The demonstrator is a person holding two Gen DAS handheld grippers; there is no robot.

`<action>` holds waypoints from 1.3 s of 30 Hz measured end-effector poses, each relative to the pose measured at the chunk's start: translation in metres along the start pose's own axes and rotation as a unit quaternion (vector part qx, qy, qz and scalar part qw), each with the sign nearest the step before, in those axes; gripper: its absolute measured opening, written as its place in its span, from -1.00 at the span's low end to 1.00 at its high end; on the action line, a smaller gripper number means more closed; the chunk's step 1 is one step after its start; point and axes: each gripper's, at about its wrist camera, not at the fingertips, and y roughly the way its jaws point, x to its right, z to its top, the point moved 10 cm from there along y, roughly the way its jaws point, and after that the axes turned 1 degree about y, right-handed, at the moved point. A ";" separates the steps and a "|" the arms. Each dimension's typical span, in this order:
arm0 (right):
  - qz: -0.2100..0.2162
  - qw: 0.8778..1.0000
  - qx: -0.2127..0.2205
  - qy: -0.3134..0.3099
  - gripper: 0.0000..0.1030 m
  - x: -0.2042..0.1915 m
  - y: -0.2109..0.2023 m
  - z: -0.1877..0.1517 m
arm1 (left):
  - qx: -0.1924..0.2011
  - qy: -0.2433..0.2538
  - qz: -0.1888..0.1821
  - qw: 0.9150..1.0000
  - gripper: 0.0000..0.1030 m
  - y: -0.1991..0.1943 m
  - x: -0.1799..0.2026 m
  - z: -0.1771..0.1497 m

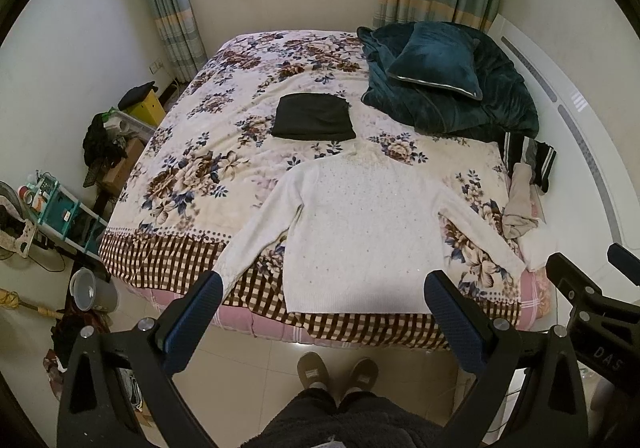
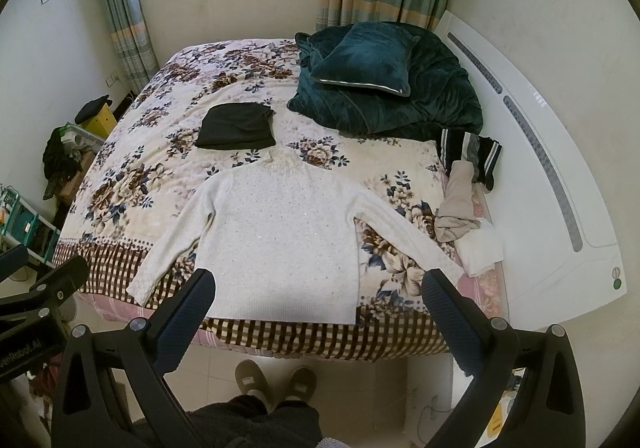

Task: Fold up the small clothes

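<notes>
One piece looked done: black garment (image 1: 313,117) lay folded just beyond the white sweater (image 1: 356,232); that sweater sat flat, sleeves out, unfolded; I had left gripper (image 1: 323,302) and right gripper (image 2: 319,298) both gaping, holding nothing.

"DAS" on the right gripper (image 1: 600,332); "enRobot.AI", cut off, on the left gripper (image 2: 24,348).

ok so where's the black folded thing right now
The black folded garment lies mid-bed in both views, just beyond the white sweater's collar and left of the teal blanket pile.
</notes>
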 end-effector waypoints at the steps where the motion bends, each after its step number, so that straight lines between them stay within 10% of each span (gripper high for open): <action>1: 0.000 1.000 0.000 0.000 1.00 0.000 0.000 0.000 | 0.000 0.000 0.000 1.000 1.00 0.001 0.001 -0.003; 12: -0.005 1.000 -0.003 0.017 1.00 0.002 0.006 0.008 | 0.007 -0.002 -0.003 1.000 1.00 0.002 0.006 0.015; 23: -0.042 0.982 -0.062 0.176 1.00 0.112 0.144 -0.018 | 0.016 0.066 0.015 0.998 1.00 0.137 0.042 0.036; 29: -0.088 0.942 -0.117 0.302 1.00 0.230 0.273 -0.093 | -0.038 0.084 0.037 0.995 1.00 0.254 0.089 0.032; 39: -0.099 0.834 -0.155 0.520 0.97 0.420 0.514 -0.213 | -0.156 0.083 0.090 0.980 1.00 0.465 0.157 -0.004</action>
